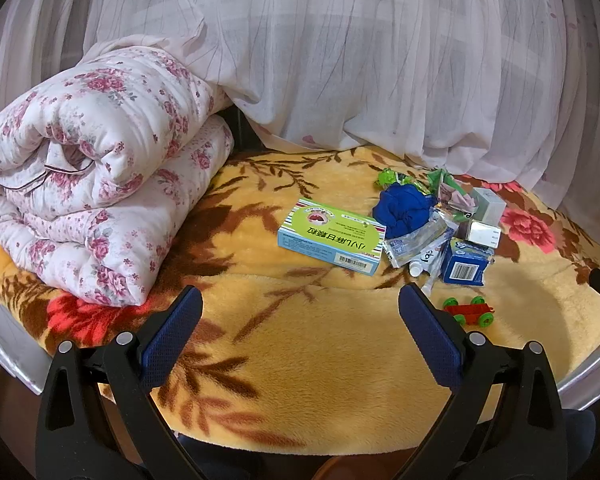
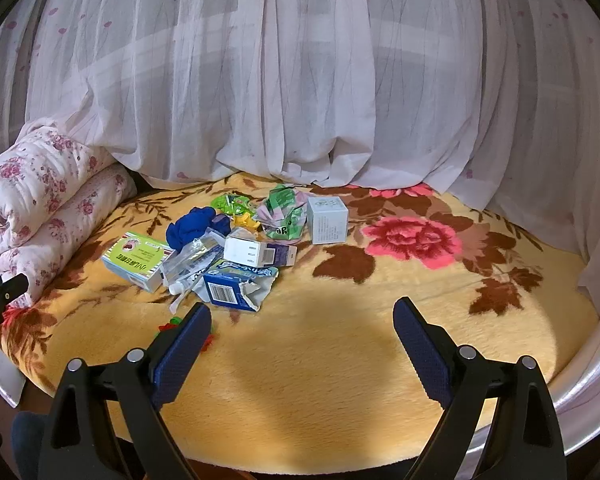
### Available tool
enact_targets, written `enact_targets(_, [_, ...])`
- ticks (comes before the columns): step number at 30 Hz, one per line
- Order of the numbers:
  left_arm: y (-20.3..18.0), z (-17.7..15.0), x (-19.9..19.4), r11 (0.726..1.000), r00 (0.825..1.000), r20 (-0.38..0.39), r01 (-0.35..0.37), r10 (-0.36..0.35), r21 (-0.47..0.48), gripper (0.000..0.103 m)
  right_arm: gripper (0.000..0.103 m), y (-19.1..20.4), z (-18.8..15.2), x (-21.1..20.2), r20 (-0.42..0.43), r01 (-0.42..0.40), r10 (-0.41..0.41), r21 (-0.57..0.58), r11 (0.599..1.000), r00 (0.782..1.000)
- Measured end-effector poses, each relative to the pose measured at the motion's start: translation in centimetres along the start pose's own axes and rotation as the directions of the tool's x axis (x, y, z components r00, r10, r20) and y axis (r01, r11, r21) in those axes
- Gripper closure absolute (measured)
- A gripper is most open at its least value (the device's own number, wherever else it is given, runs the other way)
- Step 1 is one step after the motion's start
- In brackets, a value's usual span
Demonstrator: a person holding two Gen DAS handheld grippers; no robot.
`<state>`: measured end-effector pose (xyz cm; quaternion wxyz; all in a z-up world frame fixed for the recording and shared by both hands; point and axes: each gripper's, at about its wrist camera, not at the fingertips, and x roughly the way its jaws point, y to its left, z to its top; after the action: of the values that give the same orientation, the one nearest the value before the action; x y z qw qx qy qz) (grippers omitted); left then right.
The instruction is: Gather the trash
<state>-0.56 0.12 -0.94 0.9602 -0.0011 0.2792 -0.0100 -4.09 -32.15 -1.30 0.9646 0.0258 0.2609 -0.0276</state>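
Trash pile (image 2: 236, 248) ahead-left of right hand-held gripper (image 2: 302, 336), ahead-right of left hand-held gripper (image 1: 300, 320); both wide open, empty.

— What's in the trash pile (image 2: 236, 248)?
— A green medicine box (image 1: 331, 236) lying flat ahead of the left tool, and a torn blue carton (image 2: 236, 285) just past the right tool's left finger.
— Others?
— Crumpled green wrappers (image 2: 282, 216) and an upright white box (image 2: 327, 220) farther ahead.

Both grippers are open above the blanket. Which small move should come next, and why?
Probably move the left gripper forward to the green box. It lies apart at the pile's near left edge, straight ahead of the open jaws, with nothing on top.
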Motion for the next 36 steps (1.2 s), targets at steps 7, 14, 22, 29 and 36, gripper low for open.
enact_targets(7, [0.04, 0.11, 0.01, 1.000, 1.000, -0.001, 0.003, -0.003, -0.002, 0.007, 0.012, 0.04, 0.00, -0.03, 0.000, -0.001, 0.001, 0.002, 1.000, 1.000])
enact_targets(14, [0.05, 0.08, 0.02, 1.000, 1.000, -0.003, 0.003, -0.003, -0.001, 0.007, 0.012, -0.03, 0.01, 0.00, -0.001, -0.002, 0.002, 0.003, 1.000, 1.000])
enact_targets(22, [0.05, 0.12, 0.04, 1.000, 1.000, -0.003, 0.003, -0.003, -0.002, 0.007, 0.012, -0.01, -0.07, 0.04, -0.001, -0.002, 0.002, 0.003, 1.000, 1.000])
enact_targets(29, [-0.01, -0.11, -0.03, 1.000, 1.000, -0.005, 0.003, -0.003, -0.003, 0.007, 0.012, -0.06, -0.12, 0.13, -0.001, -0.003, 0.003, 0.004, 1.000, 1.000])
enact_targets(36, [-0.08, -0.49, -0.03, 1.000, 1.000, -0.010, 0.002, -0.002, -0.003, 0.007, 0.012, 0.00, -0.17, 0.16, -0.004, -0.006, 0.006, 0.005, 1.000, 1.000])
